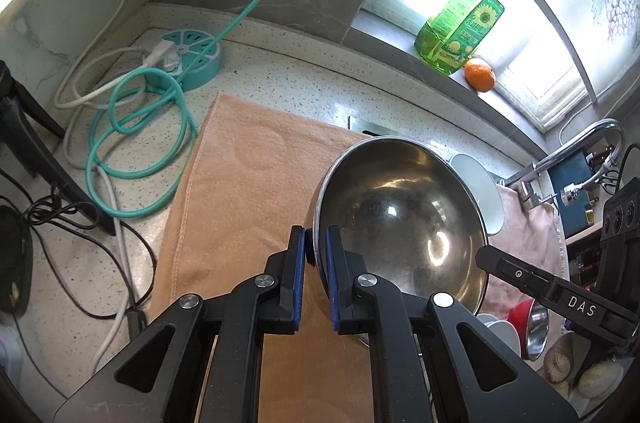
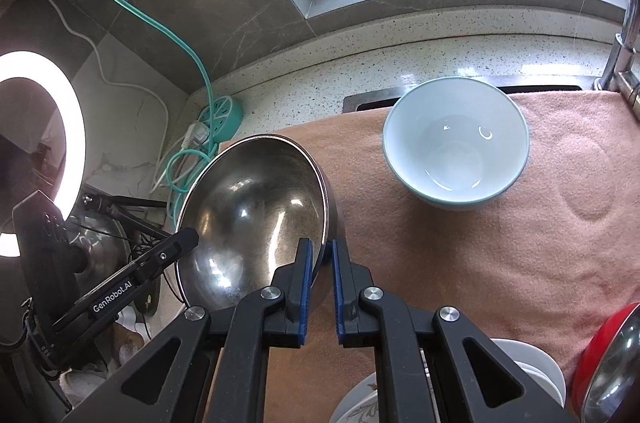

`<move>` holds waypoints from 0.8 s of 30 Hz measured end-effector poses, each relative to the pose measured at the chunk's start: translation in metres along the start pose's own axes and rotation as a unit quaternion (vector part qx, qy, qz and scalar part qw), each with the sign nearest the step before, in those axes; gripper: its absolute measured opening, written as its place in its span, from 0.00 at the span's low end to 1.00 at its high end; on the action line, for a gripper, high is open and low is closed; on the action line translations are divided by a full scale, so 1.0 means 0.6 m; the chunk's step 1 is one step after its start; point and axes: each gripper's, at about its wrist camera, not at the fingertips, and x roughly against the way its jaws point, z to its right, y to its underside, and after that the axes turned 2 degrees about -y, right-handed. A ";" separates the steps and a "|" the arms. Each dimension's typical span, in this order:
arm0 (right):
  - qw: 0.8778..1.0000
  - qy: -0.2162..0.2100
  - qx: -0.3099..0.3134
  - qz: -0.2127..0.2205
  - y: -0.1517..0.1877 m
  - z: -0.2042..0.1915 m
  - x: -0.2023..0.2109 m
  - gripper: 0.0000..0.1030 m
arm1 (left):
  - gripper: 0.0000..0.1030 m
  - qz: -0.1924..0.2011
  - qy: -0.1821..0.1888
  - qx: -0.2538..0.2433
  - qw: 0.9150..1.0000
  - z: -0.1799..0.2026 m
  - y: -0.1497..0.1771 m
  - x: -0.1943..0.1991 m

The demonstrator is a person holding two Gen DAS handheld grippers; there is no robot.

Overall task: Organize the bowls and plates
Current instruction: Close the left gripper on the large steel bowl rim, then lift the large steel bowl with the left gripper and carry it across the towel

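A steel bowl (image 1: 404, 219) is held tilted above the orange towel (image 1: 248, 183). My left gripper (image 1: 315, 255) is shut on its left rim. My right gripper (image 2: 321, 259) is shut on its right rim, and the steel bowl (image 2: 256, 219) fills the left of that view. The right gripper's finger (image 1: 532, 283) shows at the bowl's far side in the left wrist view. A light blue bowl (image 2: 456, 143) stands upright on the towel (image 2: 500, 243) to the right. A red-sided steel bowl (image 2: 608, 363) and white dishes (image 2: 536, 371) lie at the lower right.
A teal power strip (image 1: 188, 59) with coiled cables (image 1: 136, 143) lies at the back left of the counter. A green soap bottle (image 1: 460, 27) and an orange (image 1: 479, 74) stand on the window sill. A faucet (image 1: 576, 151) stands at the right. A ring light (image 2: 36, 147) glows at the left.
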 end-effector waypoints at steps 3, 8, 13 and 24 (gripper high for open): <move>1.000 -0.005 0.005 0.001 0.005 -0.006 0.011 0.09 | 0.08 0.008 0.000 0.004 1.000 0.001 0.006 0.015; 1.000 -0.010 0.017 0.004 0.016 -0.014 0.030 0.09 | 0.08 0.018 -0.002 0.010 1.000 0.002 0.020 0.036; 1.000 -0.014 0.026 0.001 0.030 -0.021 0.038 0.09 | 0.08 0.022 -0.004 0.020 1.000 0.000 0.039 0.052; 0.999 -0.023 0.042 -0.011 0.067 -0.029 0.047 0.09 | 0.08 0.025 -0.014 0.039 0.999 -0.012 0.083 0.080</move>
